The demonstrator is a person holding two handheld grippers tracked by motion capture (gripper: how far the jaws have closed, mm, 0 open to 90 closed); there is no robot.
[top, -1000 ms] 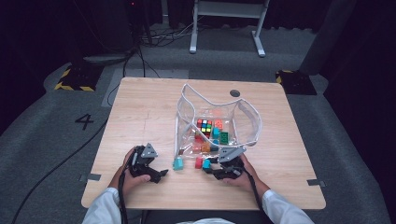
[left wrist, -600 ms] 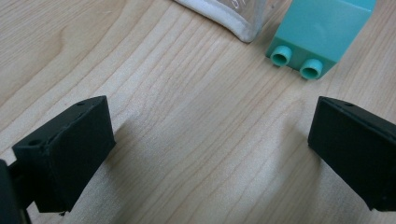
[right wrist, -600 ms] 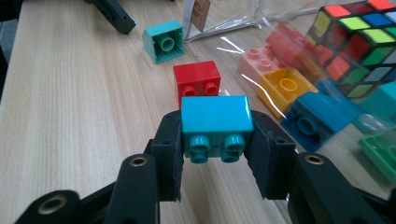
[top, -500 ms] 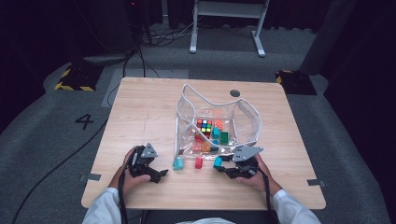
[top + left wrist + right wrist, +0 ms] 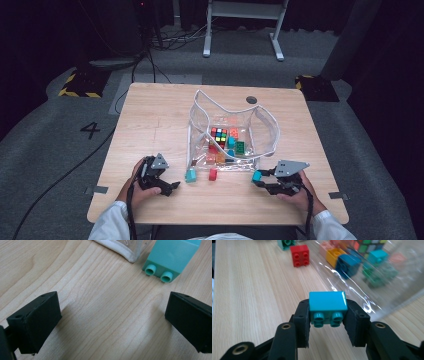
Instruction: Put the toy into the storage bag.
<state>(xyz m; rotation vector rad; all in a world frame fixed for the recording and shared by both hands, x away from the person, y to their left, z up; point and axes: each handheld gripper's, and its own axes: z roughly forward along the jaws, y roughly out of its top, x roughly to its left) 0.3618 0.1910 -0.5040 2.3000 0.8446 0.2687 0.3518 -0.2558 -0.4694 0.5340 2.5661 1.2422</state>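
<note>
I have the teal brick (image 5: 327, 304) pinched in my right gripper (image 5: 260, 179) just off the clear bag's (image 5: 265, 131) near-right corner, studs facing back at me, while my left gripper (image 5: 172, 187) rests spread beside the other teal brick (image 5: 172, 257)

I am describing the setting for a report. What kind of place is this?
Probably a lab or studio for recording demonstrations, not a home: a lone wooden table on grey carpet, black-and-yellow hazard tape on the floor, a taped number 4, dark curtains behind.
</note>
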